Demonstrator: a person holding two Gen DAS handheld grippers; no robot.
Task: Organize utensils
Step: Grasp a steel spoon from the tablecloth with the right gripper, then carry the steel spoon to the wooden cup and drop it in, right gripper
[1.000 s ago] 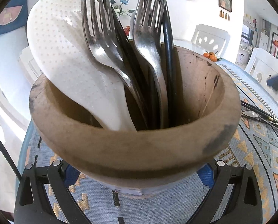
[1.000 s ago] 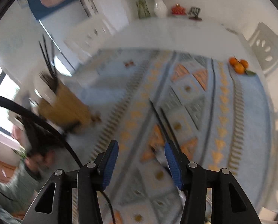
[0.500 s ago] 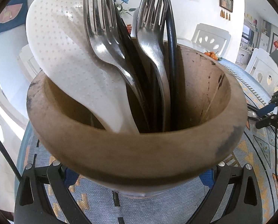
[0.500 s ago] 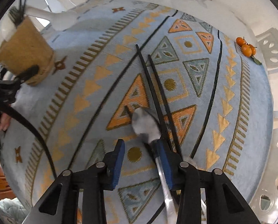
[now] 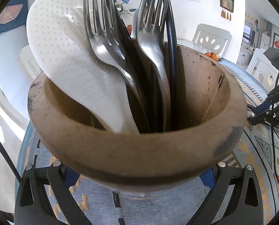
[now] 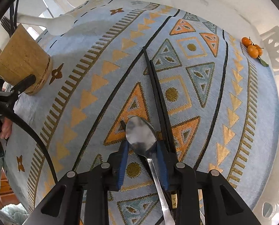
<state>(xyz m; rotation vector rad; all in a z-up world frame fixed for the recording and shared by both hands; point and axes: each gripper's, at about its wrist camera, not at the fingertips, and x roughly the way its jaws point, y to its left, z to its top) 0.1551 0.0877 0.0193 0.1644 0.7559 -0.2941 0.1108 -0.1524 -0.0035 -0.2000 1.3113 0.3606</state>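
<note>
Squarely between the right claw (image 6: 142, 148) fingers, the spoon (image 6: 141, 136).

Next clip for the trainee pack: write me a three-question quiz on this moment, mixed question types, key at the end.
1. True or false: the wooden holder sits between the fingers of the left tongs.
2. Multiple choice: what lies between the fingers of the right tongs? A) a fork B) the metal spoon C) a knife
3. Short answer: what lies on the patterned cloth directly beside the spoon, on its right in the right wrist view?

Key
1. True; a blue pad shows at each side of its base.
2. B. The jaws have just been closing around the spoon's neck, but a gap still shows on the left side.
3. The pair of black chopsticks.
</note>
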